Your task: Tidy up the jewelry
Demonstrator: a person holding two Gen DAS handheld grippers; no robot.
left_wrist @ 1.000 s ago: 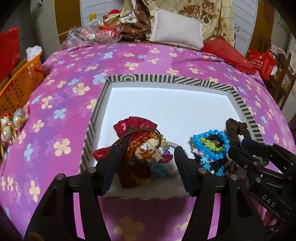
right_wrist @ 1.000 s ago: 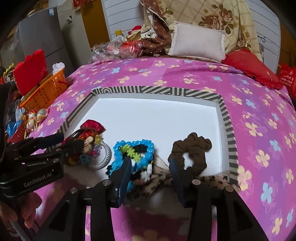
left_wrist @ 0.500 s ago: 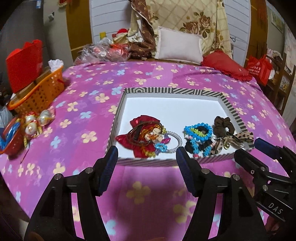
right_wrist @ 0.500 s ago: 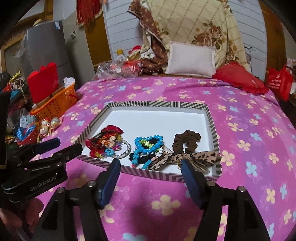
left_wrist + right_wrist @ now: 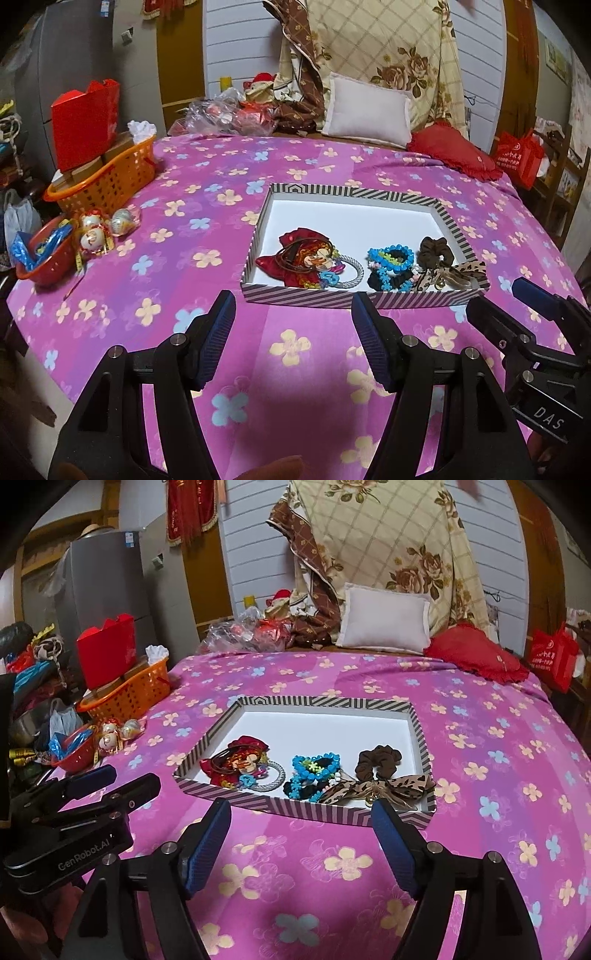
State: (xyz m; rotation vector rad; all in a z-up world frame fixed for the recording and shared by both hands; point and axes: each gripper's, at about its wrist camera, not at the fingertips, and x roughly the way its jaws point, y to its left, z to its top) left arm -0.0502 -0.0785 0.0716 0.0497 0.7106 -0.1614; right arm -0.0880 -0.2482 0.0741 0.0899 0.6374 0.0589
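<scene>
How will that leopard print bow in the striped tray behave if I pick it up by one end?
The leopard print bow looks like thin fabric with draped tails, so it would probably flop and dangle. It seems light. A gold charm hangs at its knot and may swing. It overlaps the brown scrunchie, which might drag along.

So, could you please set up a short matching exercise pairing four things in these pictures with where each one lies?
Things:
1. brown scrunchie
2. blue bead bracelet
3. orange basket
4. red cushion

Places:
A. off the tray, at the bed's left edge
B. middle of the tray's front row
C. right end of the tray
D. far right, by the white pillow

Pairs: 1-C, 2-B, 3-A, 4-D
</scene>
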